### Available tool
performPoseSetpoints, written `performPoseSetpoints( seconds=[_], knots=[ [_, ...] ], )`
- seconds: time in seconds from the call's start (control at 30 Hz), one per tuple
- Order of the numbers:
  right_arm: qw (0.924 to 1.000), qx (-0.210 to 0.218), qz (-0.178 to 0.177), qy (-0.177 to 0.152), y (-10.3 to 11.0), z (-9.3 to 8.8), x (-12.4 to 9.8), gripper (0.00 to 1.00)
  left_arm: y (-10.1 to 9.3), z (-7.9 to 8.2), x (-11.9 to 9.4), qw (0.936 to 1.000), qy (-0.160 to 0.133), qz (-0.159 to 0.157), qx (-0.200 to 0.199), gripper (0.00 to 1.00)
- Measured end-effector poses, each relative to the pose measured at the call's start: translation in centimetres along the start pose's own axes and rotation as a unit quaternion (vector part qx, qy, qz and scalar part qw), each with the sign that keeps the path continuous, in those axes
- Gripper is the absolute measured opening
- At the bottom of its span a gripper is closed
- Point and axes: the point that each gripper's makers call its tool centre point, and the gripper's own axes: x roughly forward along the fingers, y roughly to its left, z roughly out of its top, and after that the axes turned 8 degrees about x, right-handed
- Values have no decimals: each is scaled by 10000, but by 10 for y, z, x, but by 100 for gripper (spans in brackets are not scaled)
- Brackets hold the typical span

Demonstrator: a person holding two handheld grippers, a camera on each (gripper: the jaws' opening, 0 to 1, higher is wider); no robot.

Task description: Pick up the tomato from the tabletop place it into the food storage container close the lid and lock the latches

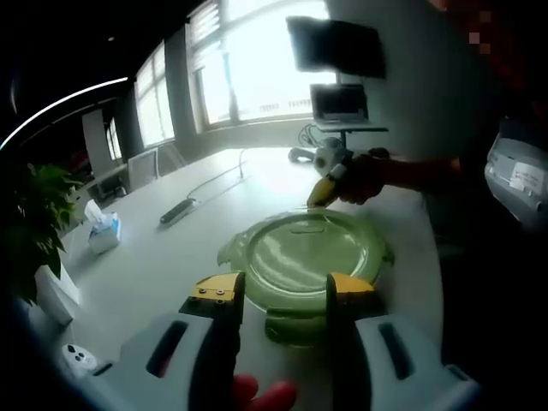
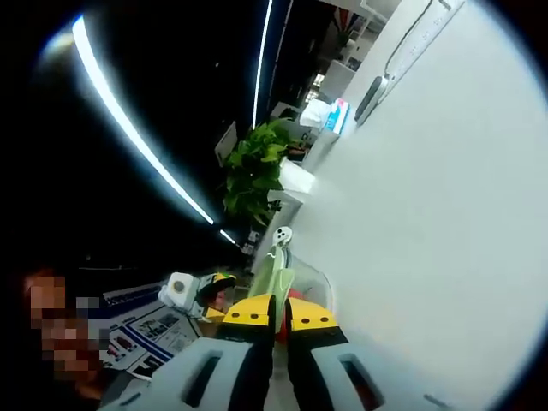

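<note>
A long white table (image 1: 214, 231) with a smooth, glossy top carries a round, clear food storage container (image 1: 306, 265) closed by a translucent green lid (image 1: 304, 248) with latch flaps on its rim. In the left gripper view the left gripper (image 1: 282, 295), grey-bodied with yellow tips, stands with its jaws spread on either side of the container's near latch, not pinching it. The right gripper (image 1: 324, 190) shows beyond the container's far rim, held by a person's hand (image 1: 364, 178). In the right gripper view the right gripper (image 2: 280, 315) has its jaws nearly pressed together, with a green latch flap (image 2: 272, 274) rising just past the tips; whether they pinch it cannot be told. Red, apparently the tomato (image 2: 287, 321), shows through the clear wall behind those tips. Farther off on the table lie a dark remote (image 1: 175, 211) and a tissue box (image 1: 103, 233), near a leafy plant (image 1: 34, 223) in a white pot. No writing is readable.
</note>
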Motion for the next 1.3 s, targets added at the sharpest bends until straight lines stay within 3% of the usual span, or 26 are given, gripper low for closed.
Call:
performPoseSetpoints(
  seconds=[0.17,0.27,0.43,0.57,0.63,0.73,0.8,0.83,0.9,1.03,1.1,1.17,1.23,1.3],
  knots=[
    [10000,-5,-88,-43,-5,-1,-6,0,-1,-1,1,10000,14,-8,-2,29],
    [9996,276,-7,-27,-5,2,-6,0,-1,0,1,10000,-8,-1,-17,29],
    [9998,200,-34,-36,-4,-4,-5,0,-2,4,1,10000,-20,-9,17,29],
    [9988,-365,-247,-212,-6,0,-7,0,-2,10,3,9999,-58,-18,115,29],
    [9972,-495,-370,-428,-8,8,-10,7,-3,14,4,9998,-88,-33,152,29],
    [9967,-576,-391,-425,-3,7,-16,7,-5,19,8,9997,-130,-96,194,29],
    [9905,-1071,-434,-751,5,22,-24,7,-6,24,14,9995,-143,-162,241,29],
    [9886,-1213,-517,-722,6,22,-26,7,-7,25,17,9993,-137,-205,280,29],
    [9737,-1973,-663,-930,18,27,-28,8,-10,29,26,9984,-128,-371,412,29],
    [9414,-3113,-1029,-790,31,26,-33,13,-10,31,37,9973,-19,-520,526,29],
    [9191,-3693,-1188,-695,36,20,-33,15,-11,31,40,9963,63,-619,592,30],
    [8902,-4334,-1287,-557,47,10,-32,16,-15,28,46,9936,279,-853,690,32],
    [8756,-4635,-1278,-475,57,1,-32,19,-17,25,51,9907,491,-1026,752,32],
    [8683,-4771,-1271,-475,64,-5,-30,20,-16,24,55,9887,608,-1104,809,32]
  ],
)
